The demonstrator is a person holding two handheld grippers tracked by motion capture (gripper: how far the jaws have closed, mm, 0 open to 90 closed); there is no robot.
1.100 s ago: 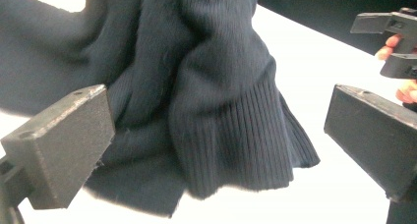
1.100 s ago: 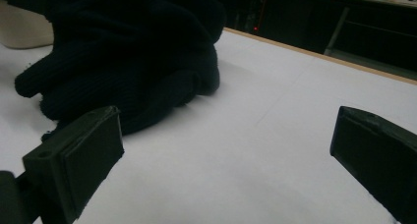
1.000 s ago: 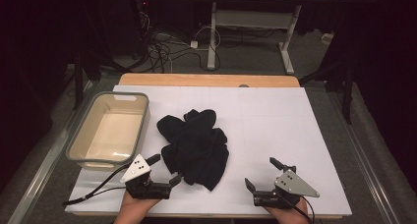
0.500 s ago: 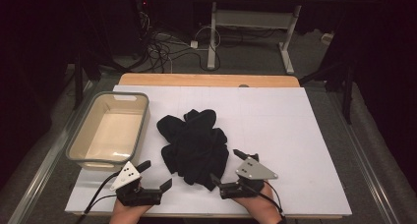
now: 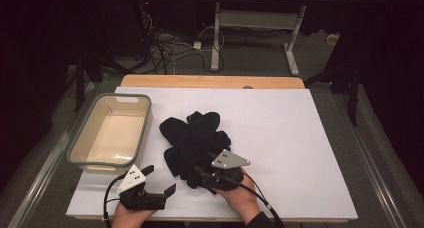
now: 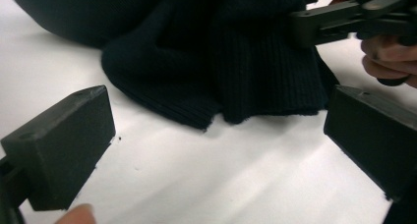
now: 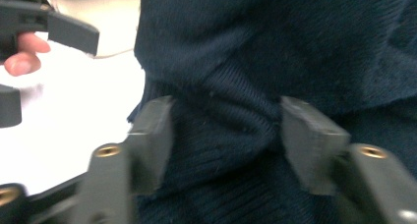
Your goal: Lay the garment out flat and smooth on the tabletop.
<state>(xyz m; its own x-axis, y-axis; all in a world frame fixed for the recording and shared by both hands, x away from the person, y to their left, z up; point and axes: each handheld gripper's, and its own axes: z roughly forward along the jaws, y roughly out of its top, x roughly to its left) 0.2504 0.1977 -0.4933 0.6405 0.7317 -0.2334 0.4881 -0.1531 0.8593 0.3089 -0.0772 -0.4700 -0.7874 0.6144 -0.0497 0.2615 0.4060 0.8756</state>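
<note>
Your right gripper [image 5: 202, 174] has just been closing its jaws, and a fold of the dark sweater [image 5: 192, 140] is bunched between them. The sweater lies on the white table [image 5: 300, 138], stretching away ahead of that gripper. Your left gripper [image 5: 160, 180] rests open beside it, with the sweater's edge just ahead, not touching. An empty bin [image 5: 145, 125] sits farther off.

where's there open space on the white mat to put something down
Free: the white mat right of the dark sweater, up to its far edge, and inside the bin. Crowded: the near edge, where the left gripper and right gripper meet the sweater.
</note>
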